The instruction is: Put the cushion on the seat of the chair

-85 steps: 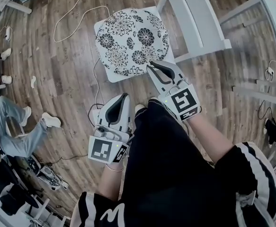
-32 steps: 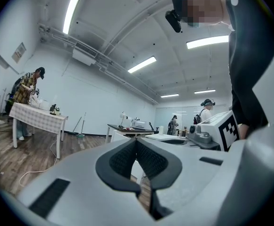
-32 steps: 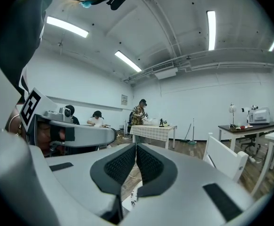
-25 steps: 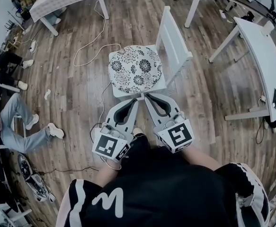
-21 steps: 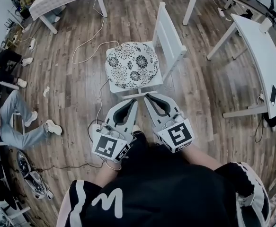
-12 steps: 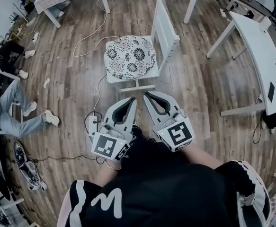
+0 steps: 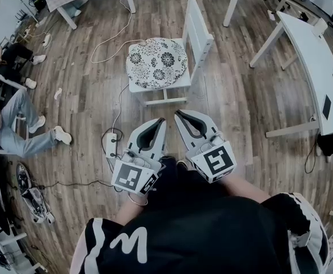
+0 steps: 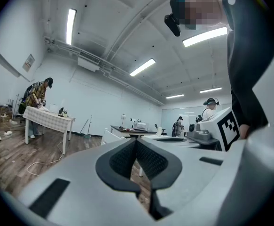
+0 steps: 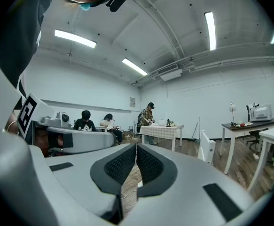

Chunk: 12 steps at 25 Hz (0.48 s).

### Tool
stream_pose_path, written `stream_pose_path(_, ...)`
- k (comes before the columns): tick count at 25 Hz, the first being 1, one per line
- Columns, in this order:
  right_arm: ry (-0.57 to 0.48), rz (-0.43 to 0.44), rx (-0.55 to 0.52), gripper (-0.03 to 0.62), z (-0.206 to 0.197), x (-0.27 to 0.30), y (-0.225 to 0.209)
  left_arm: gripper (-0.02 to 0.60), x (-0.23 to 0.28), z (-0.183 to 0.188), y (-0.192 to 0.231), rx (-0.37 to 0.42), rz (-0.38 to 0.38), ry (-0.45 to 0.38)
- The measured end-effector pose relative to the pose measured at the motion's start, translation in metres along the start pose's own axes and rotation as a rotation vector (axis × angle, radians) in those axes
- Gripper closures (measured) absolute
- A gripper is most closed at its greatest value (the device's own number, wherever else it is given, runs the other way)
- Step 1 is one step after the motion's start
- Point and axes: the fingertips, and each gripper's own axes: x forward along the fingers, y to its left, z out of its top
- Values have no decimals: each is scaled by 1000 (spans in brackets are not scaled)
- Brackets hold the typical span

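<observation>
- Wooden floor point(image 7: 252, 113) all around, plus a white worktop point(image 7: 317, 61) off to the right with nothing task-related on it.
- Next down, the white chair point(image 7: 199, 27): straight ahead of both tools and well apart from them, backrest on its right side in the head view.
- Floral cushion point(image 7: 156, 63) already lying flat on the seat and covering most of it. Roughly round, so no real long axis to line up. Looks done to me.
- Left hand-held gripper point(image 7: 161, 121) and right hand-held gripper point(image 7: 177, 113): side by side, both clamped together on nothing, tips aimed at the chair. About equally near it, too close to call.
- No containers in play.
- Smallest bit: a power strip point(image 7: 110, 144) on the floor just beside the left tool.
</observation>
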Motion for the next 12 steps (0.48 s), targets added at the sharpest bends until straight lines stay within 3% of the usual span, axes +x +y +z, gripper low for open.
stream_pose_path(12, 1, 9, 7, 569, -3, -9, 5, 578, -6, -5, -9, -12, 9, 2)
